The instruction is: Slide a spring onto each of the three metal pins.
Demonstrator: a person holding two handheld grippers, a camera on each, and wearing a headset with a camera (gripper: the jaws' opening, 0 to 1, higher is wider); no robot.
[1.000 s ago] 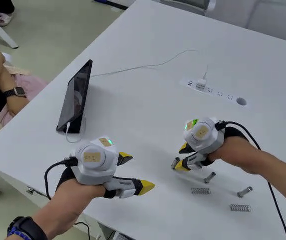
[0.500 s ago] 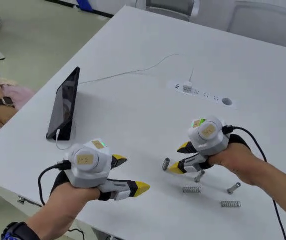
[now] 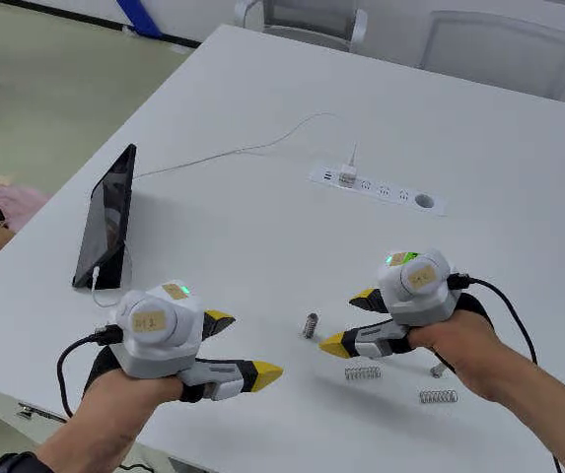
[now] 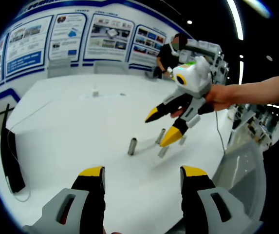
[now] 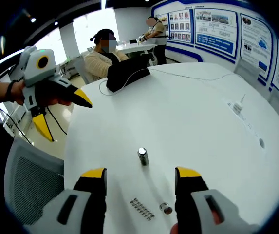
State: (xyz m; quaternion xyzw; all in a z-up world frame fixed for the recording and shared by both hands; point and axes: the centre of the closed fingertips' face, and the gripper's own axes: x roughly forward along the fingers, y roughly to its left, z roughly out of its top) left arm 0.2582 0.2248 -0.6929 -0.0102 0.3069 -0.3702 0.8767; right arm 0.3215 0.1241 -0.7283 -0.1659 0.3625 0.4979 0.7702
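My left gripper (image 3: 247, 345) and right gripper (image 3: 346, 320) both have fingers spread, holding nothing, above the worktop (image 3: 262, 227); a pin (image 3: 310, 325) stands between them, and a spring (image 3: 363, 372) lies near the right one.

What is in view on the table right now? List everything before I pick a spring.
Pins: three, silver; one upright mid-table, two lying to its right in the head view.
Springs: two, silver, loose beside the lying pins.
Tablet: one, black, propped at left.
Power strip: one, white, far side.
Cable: one, white, running from strip toward tablet.
Table: one, white.
Chairs: two, pale grey, behind the table.
Grippers: two, white with yellow-tipped black jaws, open and empty; left gripper near the front edge, right gripper by the pins.
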